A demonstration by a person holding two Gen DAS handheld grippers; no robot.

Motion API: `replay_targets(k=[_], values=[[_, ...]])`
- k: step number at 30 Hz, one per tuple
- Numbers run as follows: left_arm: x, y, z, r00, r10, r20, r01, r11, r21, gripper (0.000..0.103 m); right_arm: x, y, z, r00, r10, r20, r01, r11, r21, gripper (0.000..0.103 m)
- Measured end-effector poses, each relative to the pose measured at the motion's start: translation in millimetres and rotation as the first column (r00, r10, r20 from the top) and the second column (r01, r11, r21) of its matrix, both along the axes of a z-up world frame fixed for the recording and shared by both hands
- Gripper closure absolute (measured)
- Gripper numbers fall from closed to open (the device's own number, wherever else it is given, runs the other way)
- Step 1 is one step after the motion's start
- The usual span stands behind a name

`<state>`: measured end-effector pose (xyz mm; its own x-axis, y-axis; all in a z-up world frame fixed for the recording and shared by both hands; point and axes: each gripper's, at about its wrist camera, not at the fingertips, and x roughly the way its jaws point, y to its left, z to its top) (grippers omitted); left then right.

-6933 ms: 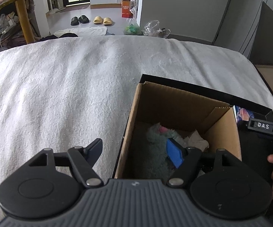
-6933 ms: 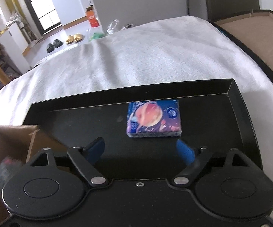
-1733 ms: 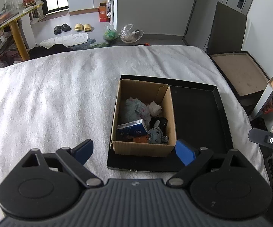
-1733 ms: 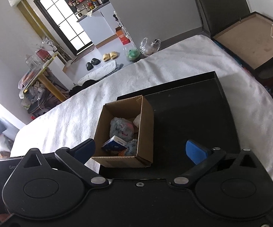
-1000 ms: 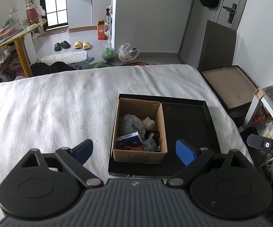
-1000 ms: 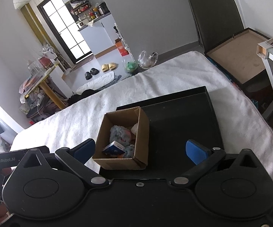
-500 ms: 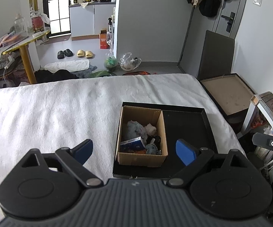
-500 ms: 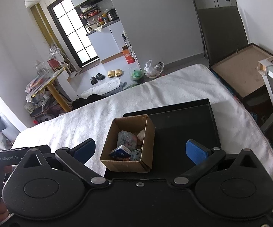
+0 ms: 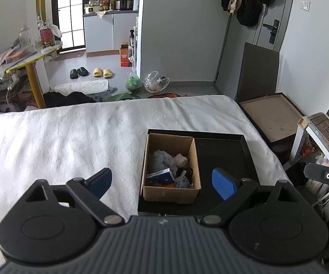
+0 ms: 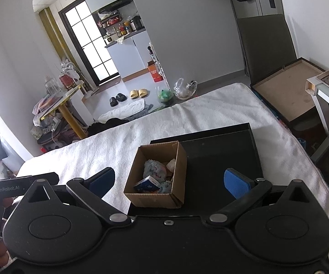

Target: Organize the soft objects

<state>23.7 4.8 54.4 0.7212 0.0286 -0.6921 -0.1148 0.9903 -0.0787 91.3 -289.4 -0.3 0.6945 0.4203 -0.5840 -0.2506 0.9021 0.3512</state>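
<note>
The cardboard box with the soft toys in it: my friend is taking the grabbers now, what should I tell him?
Left gripper: open, holding nothing, raised well back from the bed.
Right gripper: open, holding nothing, raised the same way.
The cardboard box stands in the left part of the black tray on the white blanket.
Done: the blue packet and the soft toys lie inside the box; the rest of the tray looks bare.
Left: nothing loose shows on the bed, so the sorting looks finished.

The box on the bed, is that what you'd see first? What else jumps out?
Yes: the box stands in the left part of a black tray on the white bed, filled with soft toys and a blue packet. Both grippers, left and right, hang above it with jaws open, holding nothing.
</note>
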Motion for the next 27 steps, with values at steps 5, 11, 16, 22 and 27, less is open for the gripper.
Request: replay_targets(k=[5,11,16,22,27], values=[[-7,-3,3,1.000,0.002,0.012,-0.002,1.000,0.013,0.009,-6,-1,1,1.000,0.000,0.005,0.000,1.000,-0.008,0.000],[-13,-8,5,1.000,-0.004,0.020,0.003,1.000,0.020,0.009,-14,-4,5,1.000,-0.005,0.020,0.005,1.000,-0.011,0.000],[-17,-8,5,0.999,0.006,0.032,-0.006,1.000,0.018,0.009,-18,-4,6,1.000,-0.010,0.019,0.011,1.000,-0.019,0.000],[-19,-10,5,1.000,0.002,0.028,-0.002,1.000,0.020,0.009,-21,-4,7,1.000,-0.012,0.021,0.013,1.000,-0.023,0.000],[-22,-14,4,0.999,-0.012,0.031,0.012,1.000,0.025,0.009,-25,-7,8,1.000,-0.007,0.027,0.008,1.000,-0.023,0.000]])
